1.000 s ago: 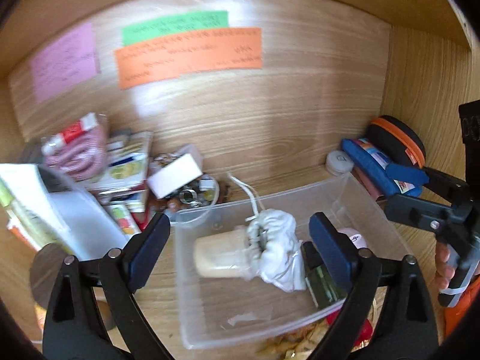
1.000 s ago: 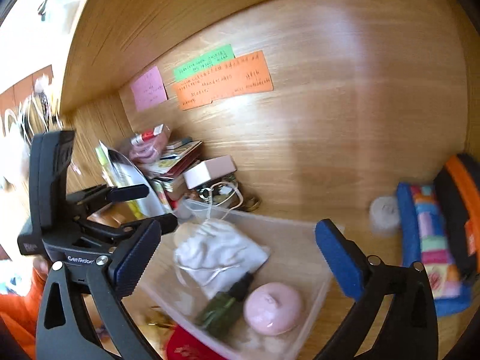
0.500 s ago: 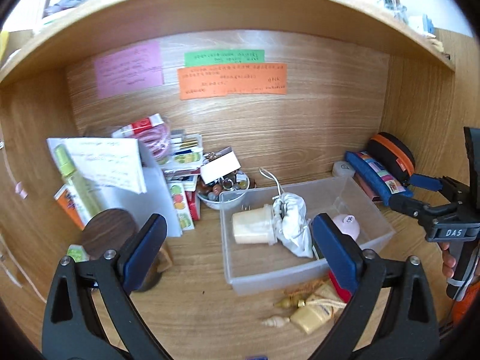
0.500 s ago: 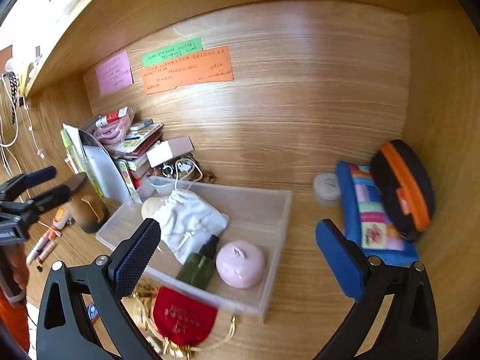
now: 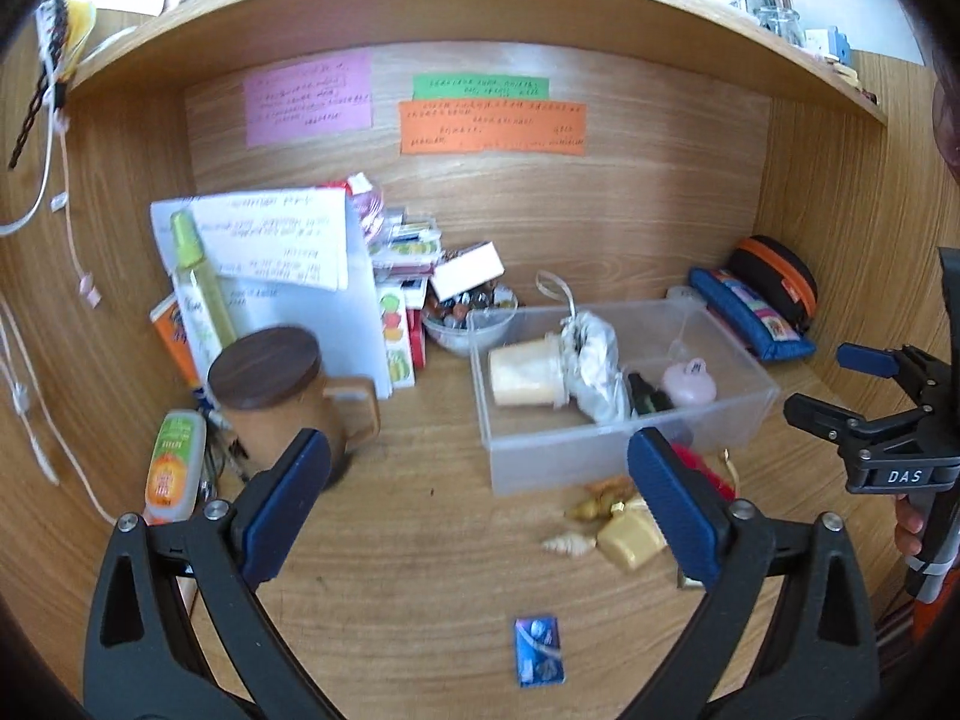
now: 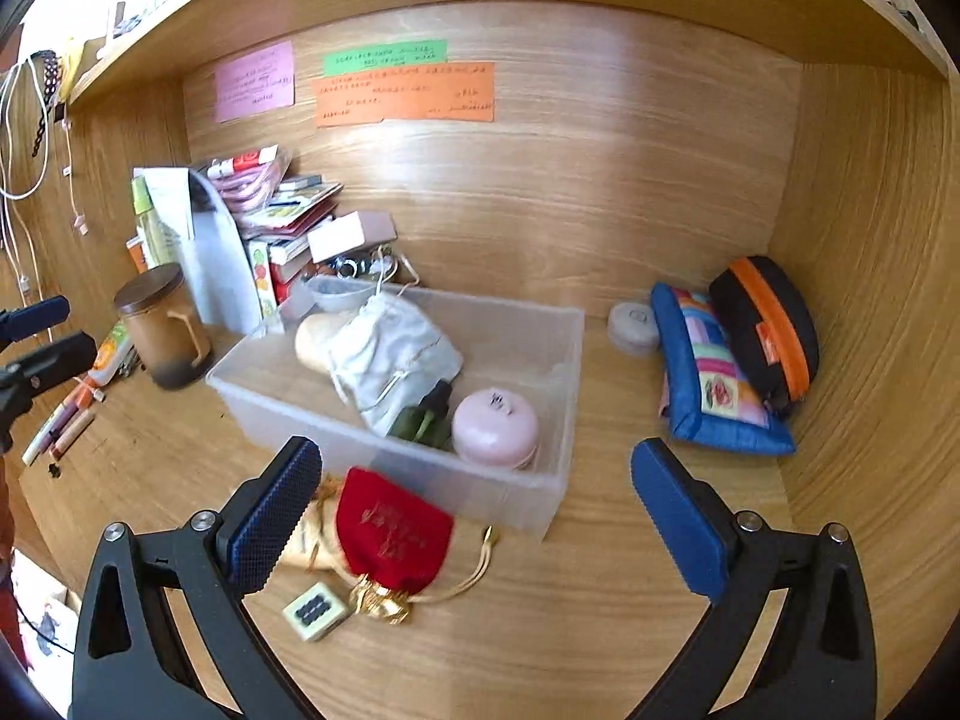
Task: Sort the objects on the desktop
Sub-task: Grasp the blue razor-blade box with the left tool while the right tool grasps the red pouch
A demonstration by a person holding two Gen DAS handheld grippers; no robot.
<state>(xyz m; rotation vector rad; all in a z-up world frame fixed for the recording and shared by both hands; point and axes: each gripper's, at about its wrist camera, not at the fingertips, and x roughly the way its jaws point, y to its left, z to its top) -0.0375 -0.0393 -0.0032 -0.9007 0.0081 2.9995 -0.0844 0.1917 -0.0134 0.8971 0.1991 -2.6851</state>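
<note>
A clear plastic bin [image 5: 744, 414] [image 6: 558, 360] stands mid-desk. It holds a cream jar [image 5: 525, 377], a white drawstring pouch [image 6: 390, 354], a dark green bottle [image 6: 426, 417] and a pink round case [image 6: 495, 429]. In front of the bin lie a red pouch [image 6: 390, 531], a mahjong tile [image 6: 315, 609], small shells [image 5: 570, 543] and a blue card [image 5: 539, 651]. My left gripper [image 5: 480, 510] is open and empty, well back from the bin. My right gripper [image 6: 474, 516] is open and empty, above the desk before the bin.
A brown mug with a dark lid [image 5: 276, 396] stands left. Papers, a green spray bottle [image 5: 198, 282] and stacked boxes [image 5: 402, 324] fill the back left. A blue pouch [image 6: 708, 378] and a black-orange case [image 6: 765, 324] lie at the right wall. Pens [image 6: 60, 426] lie at the left.
Both grippers have pulled back from the bin, so much more of the desk shows. Both stayed open and empty.
</note>
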